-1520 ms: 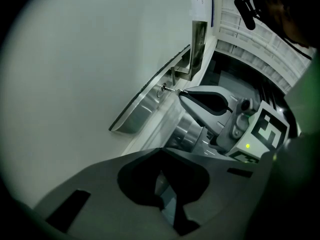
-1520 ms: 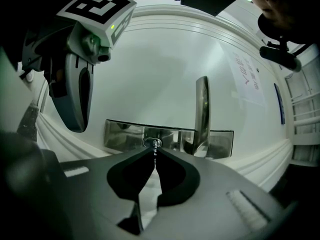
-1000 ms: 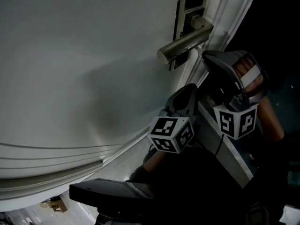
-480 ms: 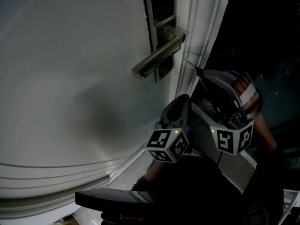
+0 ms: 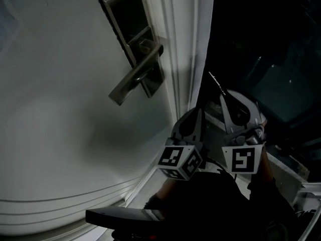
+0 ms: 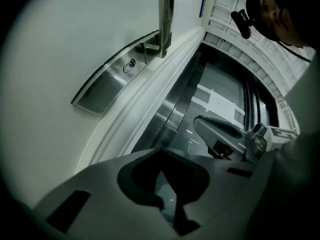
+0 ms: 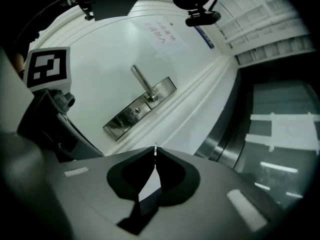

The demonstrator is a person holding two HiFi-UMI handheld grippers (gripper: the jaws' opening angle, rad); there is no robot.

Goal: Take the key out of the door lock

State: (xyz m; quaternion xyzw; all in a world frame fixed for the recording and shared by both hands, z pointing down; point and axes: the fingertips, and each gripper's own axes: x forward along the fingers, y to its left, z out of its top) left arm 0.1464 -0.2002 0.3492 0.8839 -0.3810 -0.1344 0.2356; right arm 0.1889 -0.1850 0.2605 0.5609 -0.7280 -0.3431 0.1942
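The right hand-held gripper point(image 7: 155, 155) is pressed shut on a thin sliver of metal that pokes out past its tips. The light is poor, so this is probably the key point(image 5: 215, 81) and not certainly. Pinched near one end, it points forward, which keeps the rest of its length free of the jaws.

Ahead of that gripper and to its left hangs the lock plate point(image 7: 140, 109), with the keyhole point(image 7: 134, 112) below the door handle point(image 5: 135, 77). The keyhole looks bare, and the key is well apart from it, so the pull-out seems done.

The left hand-held gripper point(image 6: 161, 156) sits just beside the right one, a little lower. Its jaws are drawn together on nothing. It appears to be idle, held back so it does not crowd the working side. The white door point(image 5: 60, 109) stands in front of both.

What is likely left is to carry the key clear without loosening the pinch, as so slim a piece could slip or twist.
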